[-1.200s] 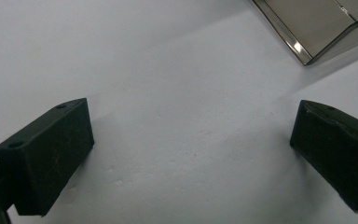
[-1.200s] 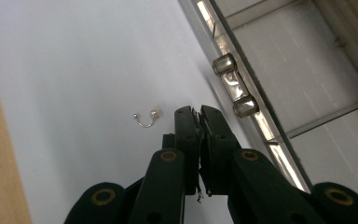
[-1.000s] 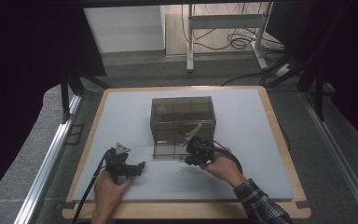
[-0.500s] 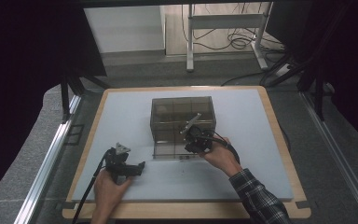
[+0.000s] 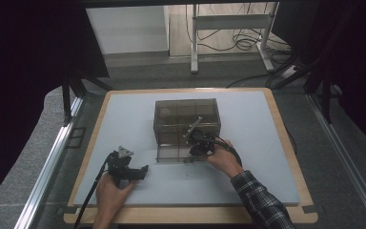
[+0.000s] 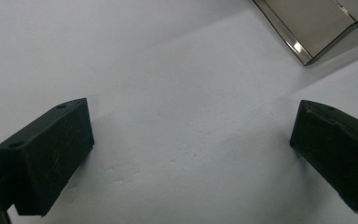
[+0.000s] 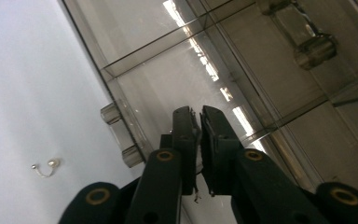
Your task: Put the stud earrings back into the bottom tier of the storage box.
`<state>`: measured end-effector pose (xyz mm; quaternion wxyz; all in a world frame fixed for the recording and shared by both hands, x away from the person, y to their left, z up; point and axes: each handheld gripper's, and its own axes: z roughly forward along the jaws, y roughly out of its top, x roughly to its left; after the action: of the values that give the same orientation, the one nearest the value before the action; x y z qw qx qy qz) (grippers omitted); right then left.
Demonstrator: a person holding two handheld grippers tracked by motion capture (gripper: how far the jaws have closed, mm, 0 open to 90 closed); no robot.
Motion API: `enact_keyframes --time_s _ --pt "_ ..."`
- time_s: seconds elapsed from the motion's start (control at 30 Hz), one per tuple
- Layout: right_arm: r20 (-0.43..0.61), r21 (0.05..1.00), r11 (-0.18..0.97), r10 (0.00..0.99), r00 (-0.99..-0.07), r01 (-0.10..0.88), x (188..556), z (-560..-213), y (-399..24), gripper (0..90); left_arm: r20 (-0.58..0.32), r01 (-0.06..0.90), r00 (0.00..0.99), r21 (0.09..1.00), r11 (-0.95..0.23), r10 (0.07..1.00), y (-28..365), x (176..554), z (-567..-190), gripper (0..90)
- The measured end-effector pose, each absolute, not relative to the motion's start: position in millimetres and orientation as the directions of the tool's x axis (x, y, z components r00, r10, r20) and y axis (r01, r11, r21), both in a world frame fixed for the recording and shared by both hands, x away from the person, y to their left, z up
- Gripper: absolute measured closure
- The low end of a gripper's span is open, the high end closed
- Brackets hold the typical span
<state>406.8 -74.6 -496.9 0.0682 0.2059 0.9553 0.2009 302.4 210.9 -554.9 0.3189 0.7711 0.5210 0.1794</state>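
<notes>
Box: the see-through brown box (image 5: 186, 125) sits in the middle of the white worktop (image 5: 267, 143). Its front door lies open and flat on the worktop, so things can go in or out.
Right tool: the right tool (image 5: 196, 138) is at the open front of the box. From the right tool's view, its jaws (image 7: 199, 140) are almost shut, with a thin gap and nothing in it. They have just been opening a little. I think it points at the door so it can work on it.
Hinges: two small clear hinges (image 7: 120, 135) hold the door to the box.
Earring: a tiny pearl earring (image 7: 44, 168) lies on the worktop just beside the door.
Left tool: the left tool (image 5: 132, 171) rests low on the worktop, well apart from the box. Its jaws are wide open and hold nothing. It looks like it is waiting.
</notes>
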Motion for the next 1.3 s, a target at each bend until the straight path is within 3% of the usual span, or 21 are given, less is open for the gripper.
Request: enact_keyframes --time_s 0.37,0.73,1.3 --pt "-0.023 0.445 0.814 0.427 -0.904 0.373 403 -481 -82 77.3 -0.056 0.689 0.393 0.679 -0.254 0.918 211 302 -555 0.0" --pt "0.028 0.461 0.815 0.382 -0.924 0.351 377 -467 -84 77.2 -0.055 0.687 0.392 0.681 -0.253 0.918 211 303 -555 0.0" --pt "0.076 0.427 0.85 0.306 -0.949 0.308 348 -497 -70 82.3 -0.058 0.689 0.389 0.681 -0.248 0.919 211 302 -555 0.0"
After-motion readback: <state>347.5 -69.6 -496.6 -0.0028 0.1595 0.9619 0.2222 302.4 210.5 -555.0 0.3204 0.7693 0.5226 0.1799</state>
